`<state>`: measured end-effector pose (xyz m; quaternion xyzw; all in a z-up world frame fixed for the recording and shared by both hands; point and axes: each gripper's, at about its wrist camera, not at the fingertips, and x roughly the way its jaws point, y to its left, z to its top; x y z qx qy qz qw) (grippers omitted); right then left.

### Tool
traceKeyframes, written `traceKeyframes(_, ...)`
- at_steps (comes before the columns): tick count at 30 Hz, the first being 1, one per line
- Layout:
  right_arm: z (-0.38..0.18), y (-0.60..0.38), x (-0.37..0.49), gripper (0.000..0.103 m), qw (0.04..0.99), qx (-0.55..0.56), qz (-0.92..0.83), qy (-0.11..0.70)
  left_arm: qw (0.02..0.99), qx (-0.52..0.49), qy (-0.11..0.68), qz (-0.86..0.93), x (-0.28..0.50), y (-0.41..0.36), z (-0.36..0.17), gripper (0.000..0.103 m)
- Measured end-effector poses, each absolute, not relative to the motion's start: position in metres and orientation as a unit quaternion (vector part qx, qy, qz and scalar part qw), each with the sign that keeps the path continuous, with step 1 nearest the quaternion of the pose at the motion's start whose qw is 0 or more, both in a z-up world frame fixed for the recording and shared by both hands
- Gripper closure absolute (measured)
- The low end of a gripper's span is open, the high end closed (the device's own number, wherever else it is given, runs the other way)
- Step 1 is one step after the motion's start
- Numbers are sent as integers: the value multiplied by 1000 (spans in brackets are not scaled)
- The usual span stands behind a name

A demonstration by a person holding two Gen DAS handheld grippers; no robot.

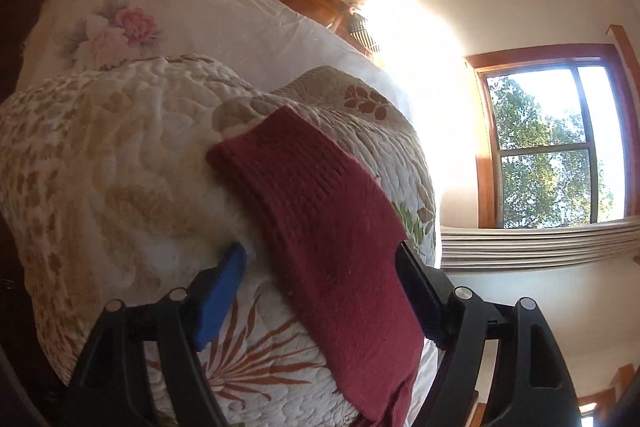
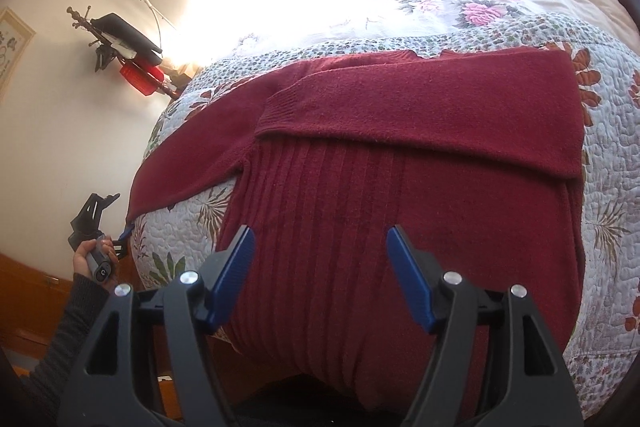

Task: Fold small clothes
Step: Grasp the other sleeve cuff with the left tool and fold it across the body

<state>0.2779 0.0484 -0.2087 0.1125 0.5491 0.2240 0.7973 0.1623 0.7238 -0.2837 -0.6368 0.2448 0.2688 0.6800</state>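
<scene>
Both tongs gape open: the left tongs (image 1: 320,263) straddle the maroon sweater's (image 2: 400,167) sleeve (image 1: 320,195), the right tongs (image 2: 320,239) hover above its ribbed body on the bed (image 2: 600,227).

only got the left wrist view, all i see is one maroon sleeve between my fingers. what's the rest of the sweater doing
Observer: The maroon sweater lies flat on the quilted bedspread, its hem hanging off the near bed edge.
Operator: other sleeve folded yet
Observer: Yes, the other sleeve lies folded straight across the chest.
Operator: where's the right gripper
Observer: The right gripper hangs open over the ribbed lower body, gripping nothing.
</scene>
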Motion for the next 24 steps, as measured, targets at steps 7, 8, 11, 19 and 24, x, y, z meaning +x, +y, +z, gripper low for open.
traceKeyframes(7,-211,22,271,34,801,134,197,550,708,-592,257,286,181,734,-254,95)
traceKeyframes(8,-211,18,270,34,802,136,194,548,720,-584,250,278,188,732,-242,95)
traceKeyframes(11,-212,6,269,34,804,148,186,545,772,-541,238,231,215,712,-188,96)
traceKeyframes(19,-220,-24,265,34,799,188,173,544,899,-364,239,49,325,577,-34,96)
traceKeyframes(24,-220,-42,259,34,803,209,157,536,921,-279,267,-55,380,471,-3,96)
